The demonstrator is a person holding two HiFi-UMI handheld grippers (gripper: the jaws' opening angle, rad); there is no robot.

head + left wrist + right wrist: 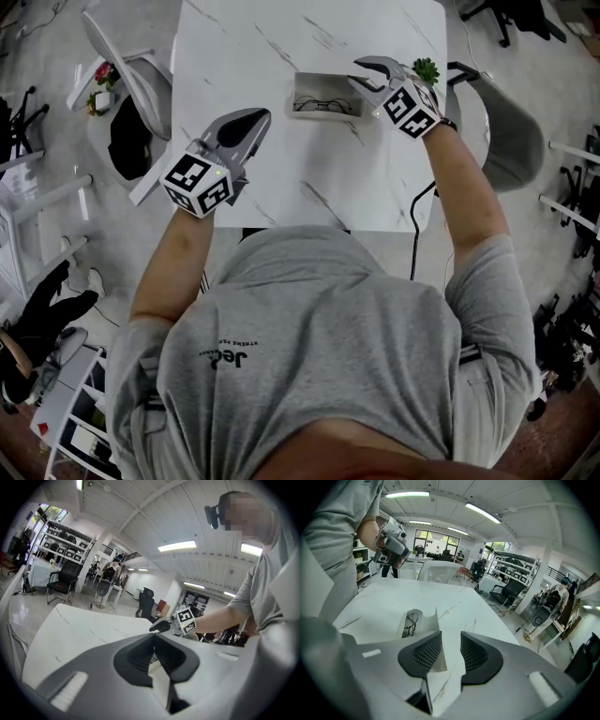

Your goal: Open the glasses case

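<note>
The glasses case [323,81] lies open on the far half of the white marble table [281,169], near its far edge and right of centre. Its lid is raised, and a pair of thin dark-framed glasses [323,104] rests inside the tray. In the right gripper view the case [425,620] sits just beyond the jaws, with the glasses [410,623] visible in the hollow and one white wall standing upright.

The right gripper [361,73] hovers at the case's right end, angled downward. Its jaws stand apart with a clear gap; the pads [423,654] press on nothing, and only the table top and an edge of the case's white wall show through the gap.

The left gripper [251,127] is well apart from the case, over the table's near left part. Its jaws are closed tip to tip, with nothing between them.

A small green plant [427,68] stands on the table just right of the right gripper. The person wears a grey T-shirt [319,347]. A white chair [131,75] stands left of the table and a grey chair [511,131] to its right. A dark cable [417,211] hangs off the table's near right edge.
</note>
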